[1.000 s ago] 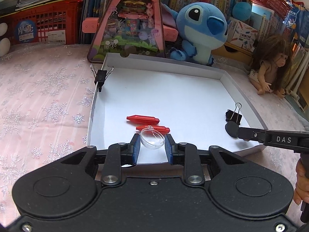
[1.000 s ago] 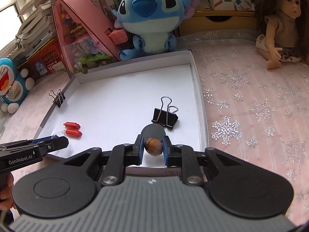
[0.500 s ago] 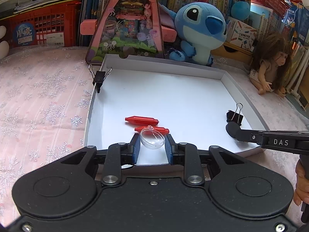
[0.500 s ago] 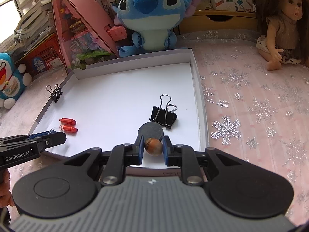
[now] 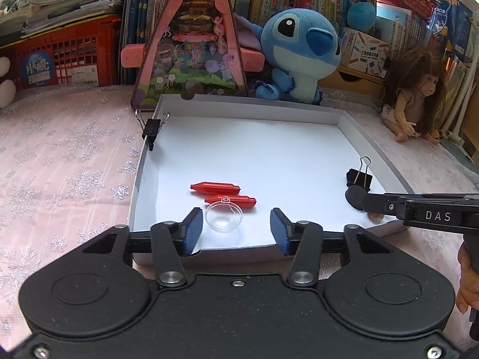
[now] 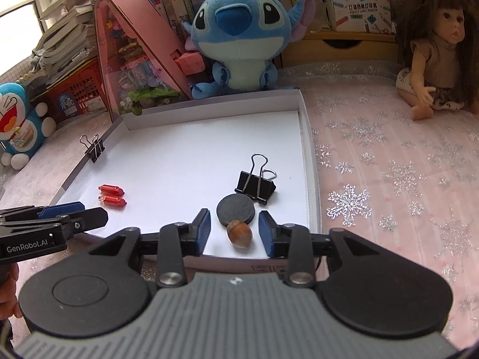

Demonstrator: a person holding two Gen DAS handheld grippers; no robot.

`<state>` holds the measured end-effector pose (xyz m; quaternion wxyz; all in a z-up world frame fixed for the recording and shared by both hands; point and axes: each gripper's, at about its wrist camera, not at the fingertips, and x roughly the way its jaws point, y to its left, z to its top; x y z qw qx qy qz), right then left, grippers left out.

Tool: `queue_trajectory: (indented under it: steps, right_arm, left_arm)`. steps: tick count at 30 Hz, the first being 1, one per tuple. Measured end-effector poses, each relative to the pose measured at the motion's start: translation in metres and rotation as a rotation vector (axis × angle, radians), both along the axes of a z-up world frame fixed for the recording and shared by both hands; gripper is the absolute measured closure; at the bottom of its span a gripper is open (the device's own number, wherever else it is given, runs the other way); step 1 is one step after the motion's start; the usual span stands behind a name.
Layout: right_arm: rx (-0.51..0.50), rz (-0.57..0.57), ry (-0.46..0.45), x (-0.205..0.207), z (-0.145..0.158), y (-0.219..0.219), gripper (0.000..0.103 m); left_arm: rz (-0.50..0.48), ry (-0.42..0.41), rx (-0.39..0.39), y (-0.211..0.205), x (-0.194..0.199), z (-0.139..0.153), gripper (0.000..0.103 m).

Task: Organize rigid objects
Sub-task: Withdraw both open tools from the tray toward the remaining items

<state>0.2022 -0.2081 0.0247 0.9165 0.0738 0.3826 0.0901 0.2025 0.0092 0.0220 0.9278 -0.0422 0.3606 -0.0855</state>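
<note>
A shallow white tray [image 5: 371, 143] [image 6: 303, 110] lies on the pink snowflake cloth. My left gripper [image 5: 236, 229] is opening over its near edge; a clear plastic half-shell [image 5: 223, 217] lies on the tray floor between the blue pads, touching neither. Two red capsules [image 5: 215, 187] [image 6: 111, 190] lie just behind it. My right gripper [image 6: 235, 229] is opening too; a brown hazelnut [image 6: 239, 232] rests loose between its pads, beside a dark round disc [image 6: 236, 210] and a black binder clip [image 6: 255, 183].
A second binder clip [image 5: 150, 128] [image 6: 94, 149] grips the tray's left rim. Behind the tray stand a pink triangular toy house [image 5: 191, 59], a blue plush [image 5: 299, 56] and a doll [image 6: 434, 59]. Books and a red crate [image 5: 63, 59] line the back.
Both grippers have opened. The clear half-shell has dropped from the left pads onto the tray, and the hazelnut has left the right pads and lies on the tray.
</note>
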Motion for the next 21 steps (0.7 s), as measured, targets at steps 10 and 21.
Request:
queue_trajectory:
  steps: [10,21]
  right_arm:
    - [-0.003,-0.032,-0.153,-0.029,0.005,-0.008,0.036]
    - [-0.082,0.012,-0.233,-0.074,0.003,-0.01,0.028]
  left_arm:
    - [0.001,-0.104,0.026,-0.001,-0.033,0.005,0.036]
    - [-0.104,-0.177,0.024,-0.003,-0.083,0.002,0.032]
